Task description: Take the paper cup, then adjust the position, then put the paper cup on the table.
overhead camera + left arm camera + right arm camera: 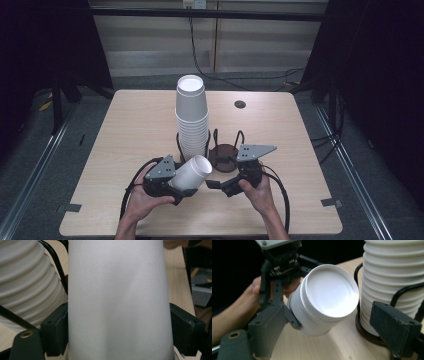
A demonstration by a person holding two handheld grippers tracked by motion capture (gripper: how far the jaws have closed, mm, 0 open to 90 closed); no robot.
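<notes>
White paper is the whole story here, so lightness and softness rule the handling. From the high view, the left claw [186, 184] pinches a single cup [194, 172] near the front of the desk [125, 130], the cup lying tilted with its closed base up and toward the right claw [214, 184], held just above the wood. Behind it a tall stack [191, 117] of the same cups stands upside down in a black wire rack [220, 150], whose second round base beside the stack sits bare. The right claw hovers just beside the cup, not touching it.

Left gripper view: the cup wall [117, 302] runs up between the two black jaws, which press on either side of it — a faint crease in the wall suggests the paper is already giving a little. Such a thing is weightless but crushes easily; I judge the grip should stay gentle and low on the body, near the stiffer base rim, rather than mid-wall.

Right gripper view: the right claw's jaws stand spread with nothing between them, framing the cup's white base [330, 293] and the ribbed stack [392, 277] at the right. The smooth coated side looks slippery — taking it across the base ring would probably hold best.
</notes>
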